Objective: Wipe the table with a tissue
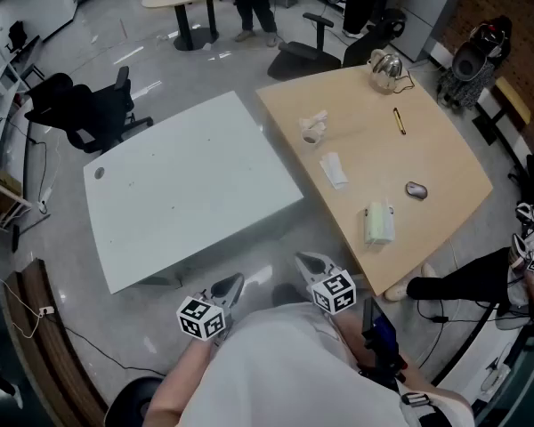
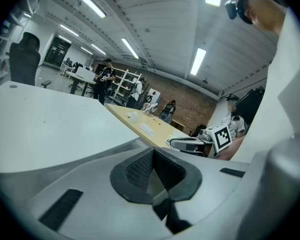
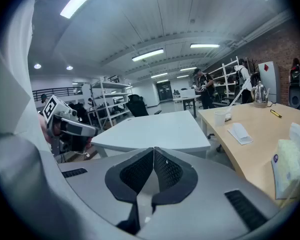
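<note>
Both tongs held low, close against the person's body, short of the benches: left tongs [image 1: 230, 287] pressed together with nothing between them, right tongs [image 1: 310, 263] likewise closed and empty, pads meeting edge to edge in each gripper view. Folded tissue [image 1: 333, 169] lies flat on the wooden bench [image 1: 445, 154], well apart from both tongs, between a paper cup [image 1: 313, 132] and a tissue pack [image 1: 379, 223] near the bench's front edge. White bench [image 1: 187, 185] stands just beside the wooden one, to its left.
</note>
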Motion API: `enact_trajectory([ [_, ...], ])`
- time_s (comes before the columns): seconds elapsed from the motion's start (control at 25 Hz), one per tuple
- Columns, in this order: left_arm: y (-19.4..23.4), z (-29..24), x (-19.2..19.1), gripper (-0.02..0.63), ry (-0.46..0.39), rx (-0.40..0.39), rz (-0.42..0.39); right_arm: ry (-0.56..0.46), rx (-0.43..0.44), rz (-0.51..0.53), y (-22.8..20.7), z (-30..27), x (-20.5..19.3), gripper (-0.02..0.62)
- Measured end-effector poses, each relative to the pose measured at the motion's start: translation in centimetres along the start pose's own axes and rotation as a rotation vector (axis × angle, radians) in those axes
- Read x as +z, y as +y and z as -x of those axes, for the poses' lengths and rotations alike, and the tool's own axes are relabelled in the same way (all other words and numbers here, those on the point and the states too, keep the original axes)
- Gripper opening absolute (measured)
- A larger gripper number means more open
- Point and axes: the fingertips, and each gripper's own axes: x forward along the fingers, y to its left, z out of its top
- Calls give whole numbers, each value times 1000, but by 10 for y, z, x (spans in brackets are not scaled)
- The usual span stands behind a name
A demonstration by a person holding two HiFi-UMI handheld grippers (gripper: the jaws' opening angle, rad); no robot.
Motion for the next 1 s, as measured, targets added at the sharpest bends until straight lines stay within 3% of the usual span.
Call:
enact_trajectory([
  [0.36,31,-80,63,5,2,-38,-56,-20,-12,12,-80,-47,47,18],
  [0.68,42,-142,91,6,40,-75,-73,3,-64,-15,-146,-65,62,18],
  [1.0,46,-195,119,5,66,-83,-76,132,-179,-8,-230,-78,52,20],
])
